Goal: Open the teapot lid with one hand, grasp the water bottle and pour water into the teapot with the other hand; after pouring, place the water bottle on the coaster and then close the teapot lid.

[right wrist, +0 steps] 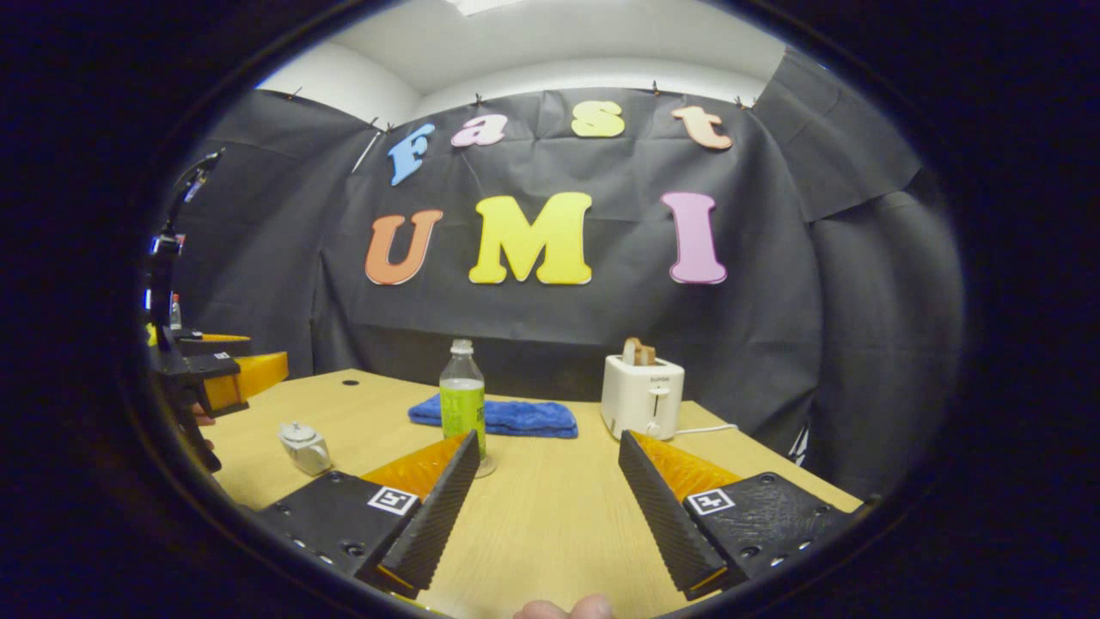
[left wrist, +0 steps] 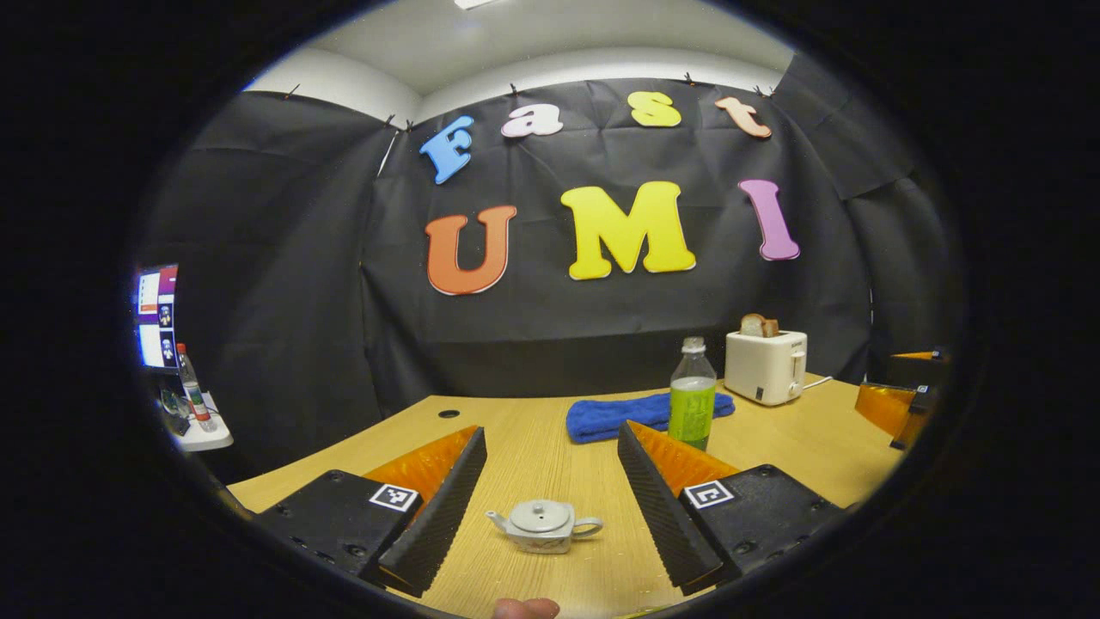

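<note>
While both grippers hang over the wooden table (right wrist: pixel 550 507) with jaws spread wide and nothing between them, the little teapot (left wrist: pixel 543 525) sits lid-on right between the left gripper (left wrist: pixel 550 507) fingers' line of sight. From the right gripper (right wrist: pixel 550 507), the water bottle (right wrist: pixel 462 397) stands upright just ahead-left, in front of a blue towel (right wrist: pixel 516 417), with a toaster (right wrist: pixel 642 395) off to the right. The teapot is well left of the bottle, near the left gripper.

Even overhead light from a ceiling panel (left wrist: pixel 471 3); booth moderately bright. Soft, faint shadows on the table (left wrist: pixel 533 447). Strong fisheye bending at the edges. Focus sharp, no motion blur.
</note>
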